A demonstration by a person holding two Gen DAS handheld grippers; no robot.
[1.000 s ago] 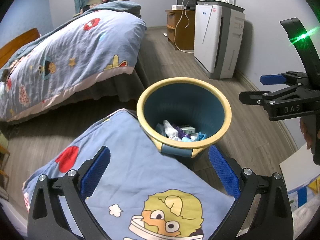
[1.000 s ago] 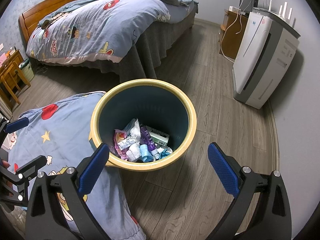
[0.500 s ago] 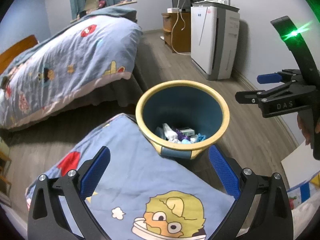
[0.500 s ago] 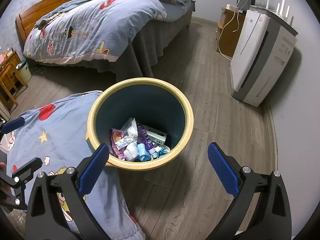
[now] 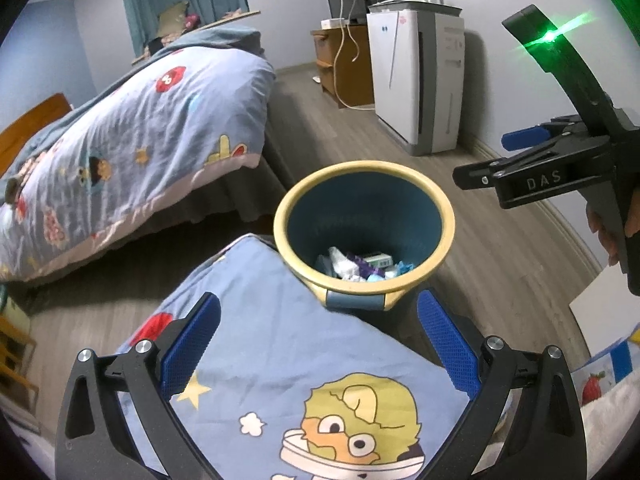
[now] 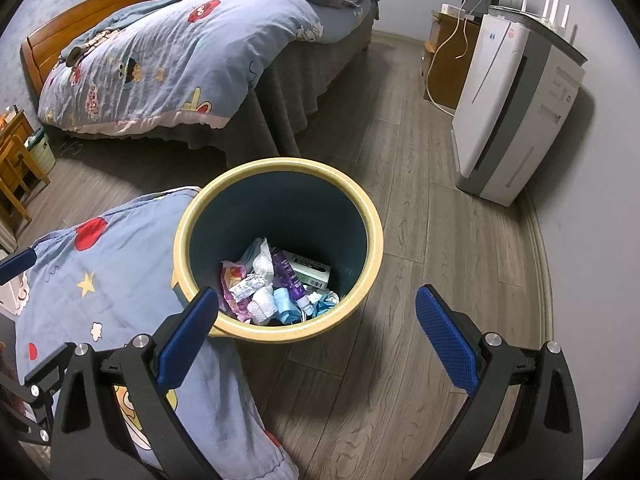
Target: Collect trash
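Trash point(image 6: 276, 284) lies inside the bin point(image 6: 368, 216) beside the quilt point(image 6: 100, 280), both my left gripper point(image 5: 316, 344) and right gripper point(image 6: 316, 338) spread wide and empty, so reaching in may tip it.

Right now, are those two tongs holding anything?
Left tongs: open, holding nothing.
Right tongs: open, holding nothing, above the trash bin.

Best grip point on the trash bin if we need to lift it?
Probably the yellow rim of the trash bin, on its floor side away from the quilt. The rim is a thick rolled lip; come straight down, one finger inside and one outside. The right claw is open and nearest.
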